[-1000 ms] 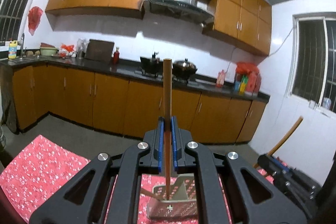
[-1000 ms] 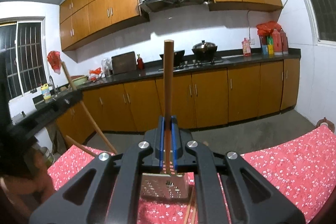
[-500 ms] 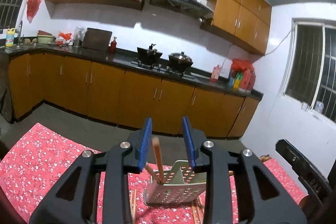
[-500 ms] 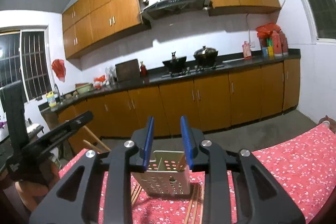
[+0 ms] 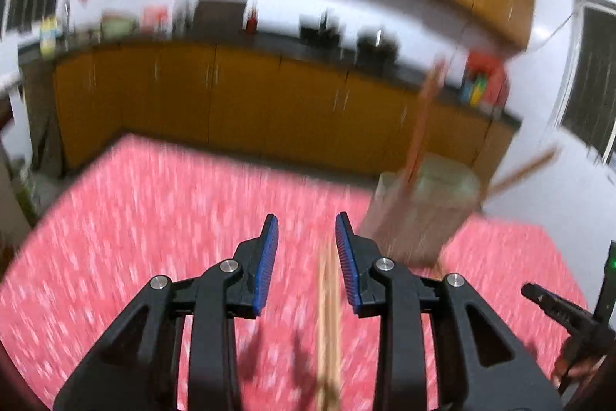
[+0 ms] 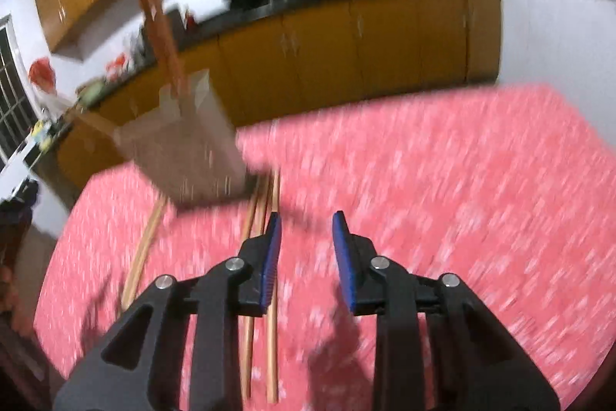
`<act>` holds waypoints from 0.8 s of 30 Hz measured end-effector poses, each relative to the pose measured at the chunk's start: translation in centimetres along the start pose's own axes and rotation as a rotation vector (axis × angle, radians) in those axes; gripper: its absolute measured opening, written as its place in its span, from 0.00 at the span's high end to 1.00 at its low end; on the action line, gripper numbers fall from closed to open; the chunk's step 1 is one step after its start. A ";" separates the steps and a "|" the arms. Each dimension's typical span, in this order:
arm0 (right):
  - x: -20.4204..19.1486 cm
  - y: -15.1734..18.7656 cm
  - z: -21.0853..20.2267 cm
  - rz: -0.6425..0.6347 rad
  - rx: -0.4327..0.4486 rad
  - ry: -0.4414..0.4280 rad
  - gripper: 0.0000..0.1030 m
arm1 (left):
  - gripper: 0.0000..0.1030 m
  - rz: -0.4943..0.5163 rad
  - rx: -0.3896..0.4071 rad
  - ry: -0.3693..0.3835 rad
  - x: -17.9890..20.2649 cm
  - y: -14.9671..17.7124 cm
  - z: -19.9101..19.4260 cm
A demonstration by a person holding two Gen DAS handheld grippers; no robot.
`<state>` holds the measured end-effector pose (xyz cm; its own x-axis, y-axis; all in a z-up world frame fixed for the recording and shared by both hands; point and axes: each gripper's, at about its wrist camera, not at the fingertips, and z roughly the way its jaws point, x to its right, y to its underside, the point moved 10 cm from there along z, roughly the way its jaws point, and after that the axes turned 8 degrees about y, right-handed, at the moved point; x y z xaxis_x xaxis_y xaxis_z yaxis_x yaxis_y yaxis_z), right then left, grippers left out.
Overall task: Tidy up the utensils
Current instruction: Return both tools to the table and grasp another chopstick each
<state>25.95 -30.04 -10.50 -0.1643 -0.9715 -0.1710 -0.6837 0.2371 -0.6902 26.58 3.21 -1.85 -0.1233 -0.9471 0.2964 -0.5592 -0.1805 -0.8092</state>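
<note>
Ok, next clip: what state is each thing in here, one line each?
Left gripper: open, nothing held, over loose chopsticks lying on the cloth.
Right gripper: open, nothing held.
Utensil holder: upright on the red floral tablecloth, chopsticks standing in it.
Chopsticks on the cloth: lying flat beside the holder, not yet put away.

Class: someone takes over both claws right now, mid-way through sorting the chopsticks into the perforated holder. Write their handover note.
Left claw: open, nothing gripped; loose chopsticks lie on the red cloth beneath its jaws.
Right claw: open, empty; more loose chopsticks lie by its left finger.
Both claws' jaws have just been opening.
Holder: standing on the cloth, several chopsticks upright in it.
Done: some chopsticks stowed.
Left: pick up those on the cloth and drop them in. Frames are blurred, so counts are uncertain.
</note>
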 end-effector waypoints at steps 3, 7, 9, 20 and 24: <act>-1.8 2.8 1.5 -0.048 -0.060 -0.028 0.75 | 0.69 -0.021 -0.120 -0.002 -1.2 4.3 2.1; -3.7 5.4 3.0 -0.147 -0.103 -0.007 0.75 | 0.69 -0.026 -0.193 0.020 -1.7 7.3 3.4; -4.0 6.0 4.0 -0.167 -0.126 0.014 0.85 | 0.69 -0.023 -0.223 0.036 -1.4 8.4 3.9; 0.5 5.4 4.5 -0.112 -0.105 0.147 0.92 | 0.84 0.023 -0.322 0.077 0.3 12.0 5.7; 0.4 5.5 4.3 -0.121 -0.099 0.143 0.92 | 0.86 0.062 -0.341 0.068 0.8 12.5 6.3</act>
<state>25.19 -29.09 -17.43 -0.1709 -0.9852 0.0150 -0.7699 0.1240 -0.6260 24.63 -1.44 -14.90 -0.2137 -0.9316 0.2942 -0.7891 -0.0129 -0.6141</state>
